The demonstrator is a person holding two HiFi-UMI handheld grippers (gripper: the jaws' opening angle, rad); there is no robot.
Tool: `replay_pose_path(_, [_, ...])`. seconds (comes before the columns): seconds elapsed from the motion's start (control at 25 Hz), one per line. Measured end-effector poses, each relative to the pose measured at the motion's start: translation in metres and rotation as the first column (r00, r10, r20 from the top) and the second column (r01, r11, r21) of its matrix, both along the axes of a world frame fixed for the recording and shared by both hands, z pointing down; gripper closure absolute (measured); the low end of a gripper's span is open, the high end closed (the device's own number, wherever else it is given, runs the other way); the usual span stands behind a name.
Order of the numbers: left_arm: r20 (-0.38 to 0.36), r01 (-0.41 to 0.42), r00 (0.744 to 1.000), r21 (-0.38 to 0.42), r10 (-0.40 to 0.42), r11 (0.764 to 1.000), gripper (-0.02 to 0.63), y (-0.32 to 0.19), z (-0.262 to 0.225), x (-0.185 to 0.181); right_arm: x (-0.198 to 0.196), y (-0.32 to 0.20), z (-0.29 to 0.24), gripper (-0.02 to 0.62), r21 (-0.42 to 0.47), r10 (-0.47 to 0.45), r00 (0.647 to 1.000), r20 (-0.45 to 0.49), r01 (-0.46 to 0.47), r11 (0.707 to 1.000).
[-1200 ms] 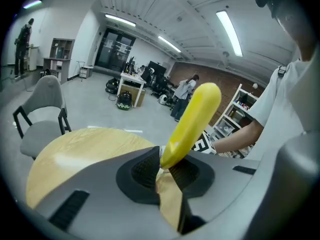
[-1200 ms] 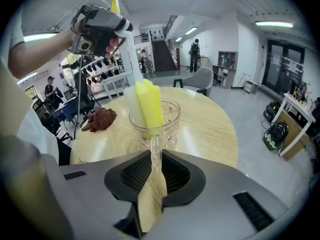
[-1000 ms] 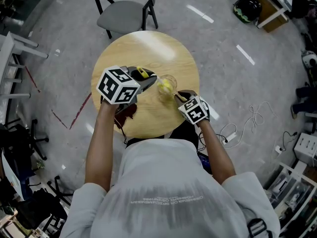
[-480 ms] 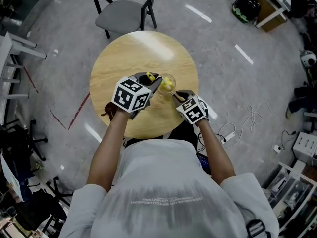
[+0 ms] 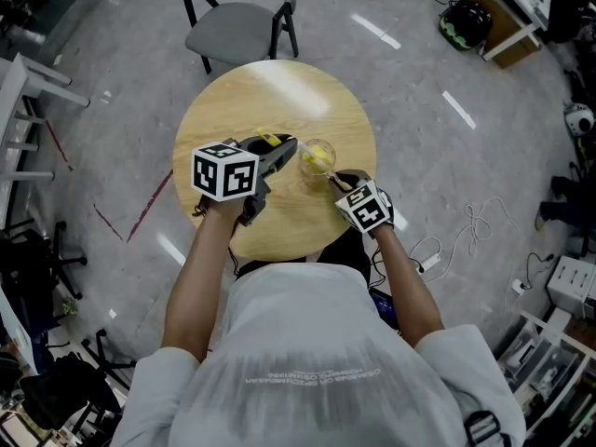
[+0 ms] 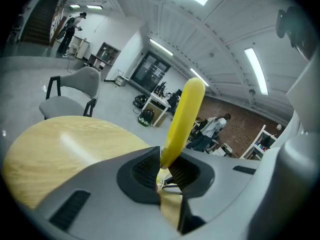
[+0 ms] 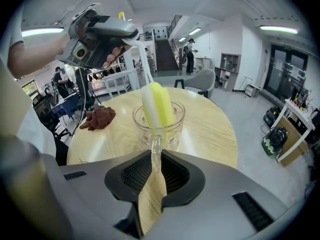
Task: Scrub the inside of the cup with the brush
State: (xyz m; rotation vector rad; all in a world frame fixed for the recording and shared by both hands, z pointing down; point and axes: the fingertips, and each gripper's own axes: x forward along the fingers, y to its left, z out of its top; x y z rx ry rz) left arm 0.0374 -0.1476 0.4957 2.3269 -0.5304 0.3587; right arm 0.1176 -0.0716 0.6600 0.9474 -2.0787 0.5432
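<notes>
Your left gripper point(image 5: 282, 147) is pinching the brush point(image 5: 315, 159) by its yellow handle. In the left gripper view the pads are pressed together on that handle point(image 6: 183, 118), which sticks up and away from the jaws of the left gripper point(image 6: 165, 173). The cube faces up in the head view.

Your right gripper point(image 5: 335, 179) is clamped on the cup point(image 5: 318, 155). In the right gripper view the jaws of the right gripper point(image 7: 156, 178) are narrow, not fully together. They nip a clear piece that sticks out of the cup's near side point(image 7: 156, 146).

The cup point(image 7: 159, 120) is clear glass. It stands upright on the table point(image 5: 251, 91), right of centre and toward your edge, between the two grippers.

The brush head point(image 7: 158, 106), yellow and white, is inside the cup, upright, with its top above the rim. A thin white stem runs up and left from it to the left gripper point(image 7: 131, 34), which is above the cup and left of it. Whether the head touches the bottom, can't tell.

The table is round, light wood. A brown cloth point(image 7: 100, 118) lies on it left of the cup, apart from it. A grey chair point(image 5: 237, 26) is at the table's far side.
</notes>
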Motion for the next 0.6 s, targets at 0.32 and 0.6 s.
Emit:
replay_pose_path(0.32, [0.047, 0.066, 0.996, 0.161, -0.074, 0.985, 0.557, -0.009, -0.017, -0.033, 0.008, -0.022, -0.010, 0.506, 0.032, 0.063, 0.998, -0.030, -0.062, 0.998])
replay_pose_path(0.6, [0.083, 0.024, 0.995, 0.355, -0.058, 0.934, 0.557, -0.002, -0.041, -0.039, 0.016, -0.031, -0.068, 0.426, 0.113, 0.115, 0.990, 0.081, -0.123, 0.986])
